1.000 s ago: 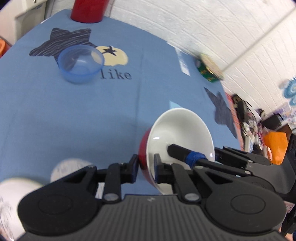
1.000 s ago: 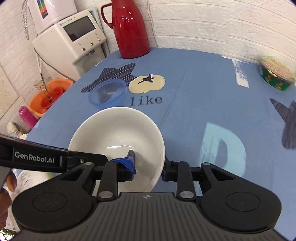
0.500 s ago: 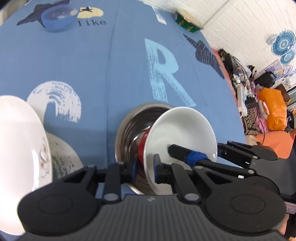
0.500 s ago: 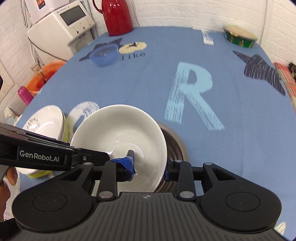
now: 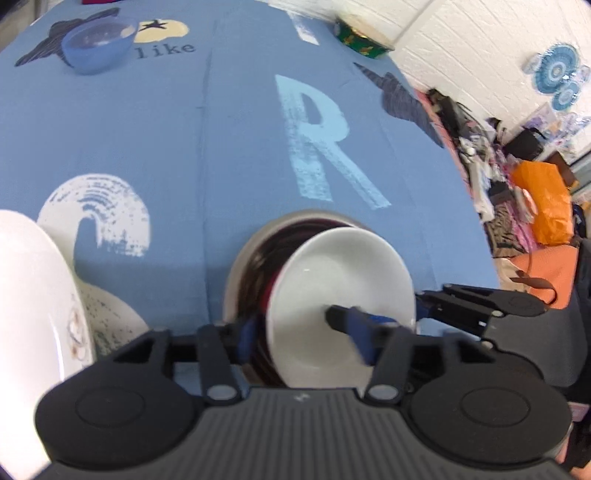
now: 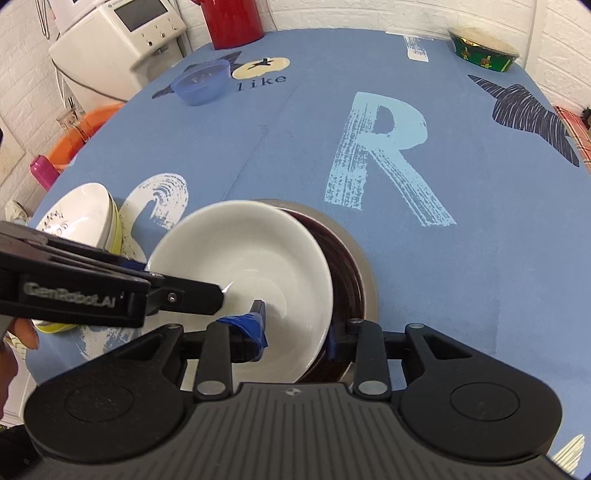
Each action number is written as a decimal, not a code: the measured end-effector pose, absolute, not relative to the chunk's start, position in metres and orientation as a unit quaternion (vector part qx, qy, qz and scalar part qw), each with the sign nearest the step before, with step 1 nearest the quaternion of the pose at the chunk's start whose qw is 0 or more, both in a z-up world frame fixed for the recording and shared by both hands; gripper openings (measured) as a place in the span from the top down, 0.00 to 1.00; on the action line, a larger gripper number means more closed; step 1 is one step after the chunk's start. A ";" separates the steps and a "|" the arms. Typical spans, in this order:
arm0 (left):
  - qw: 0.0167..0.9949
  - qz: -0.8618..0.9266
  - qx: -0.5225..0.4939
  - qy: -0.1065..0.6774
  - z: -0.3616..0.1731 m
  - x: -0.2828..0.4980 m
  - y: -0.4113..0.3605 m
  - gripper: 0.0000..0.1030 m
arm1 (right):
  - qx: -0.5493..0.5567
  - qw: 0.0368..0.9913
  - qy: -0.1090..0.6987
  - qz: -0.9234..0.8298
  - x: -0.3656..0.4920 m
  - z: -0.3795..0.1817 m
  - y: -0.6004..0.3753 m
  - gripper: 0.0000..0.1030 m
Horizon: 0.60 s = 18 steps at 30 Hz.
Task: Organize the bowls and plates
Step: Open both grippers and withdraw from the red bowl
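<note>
- A round table under a blue cloth (image 6: 295, 155), printed with a pale "R" and the word "like", stands against white brick walls.
- A steel bowl (image 6: 364, 273) with a dark interior rests on the cloth near the front edge, below the "R".
- The white bowl (image 6: 243, 266), red on its outside, is tilted inside the steel bowl; whether its base touches cannot be determined.
- The right gripper (image 6: 295, 332) is closed narrowly on the white bowl's near rim, one blue-taped finger inside, the other outside.
- The left gripper (image 5: 310, 332) stands with its jaws a moderate width apart, astride the same bowl's rim; the frame is blurred and contact cannot be confirmed.
- A stack of white bowls (image 6: 85, 218), yellow-green lower down, sits at the table's left edge.
- A blue plastic bowl (image 6: 201, 83) rests far off beside "like".
- Only the right wrist view shows the red jug (image 6: 232, 20) and white appliance (image 6: 122, 40).
- Only the left wrist view shows the orange bag (image 5: 546, 203).
</note>
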<state>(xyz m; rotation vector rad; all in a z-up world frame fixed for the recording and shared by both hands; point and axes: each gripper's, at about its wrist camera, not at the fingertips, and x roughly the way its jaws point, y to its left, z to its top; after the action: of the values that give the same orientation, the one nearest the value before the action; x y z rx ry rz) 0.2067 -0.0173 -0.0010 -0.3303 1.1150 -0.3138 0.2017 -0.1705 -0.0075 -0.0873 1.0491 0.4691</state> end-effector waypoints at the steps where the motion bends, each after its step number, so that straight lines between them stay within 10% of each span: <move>1: 0.826 -0.148 -0.150 0.522 0.001 0.206 -0.018 0.40 | -0.042 0.840 0.494 0.221 0.201 -0.007 -0.170 0.86; 8: 0.842 -0.150 -0.148 0.496 0.025 0.201 -0.008 0.20 | -0.068 0.855 0.472 0.206 0.198 0.013 -0.175 0.83; 18: 0.879 -0.112 -0.128 0.445 0.048 0.195 0.024 0.20 | -0.021 0.875 0.443 0.194 0.209 0.039 -0.190 0.81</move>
<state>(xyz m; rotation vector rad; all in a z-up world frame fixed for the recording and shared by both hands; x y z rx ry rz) 0.1953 0.0240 0.0481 -0.2664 0.9271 -0.2339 0.2088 -0.1905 0.0388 -0.0435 0.9245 0.4050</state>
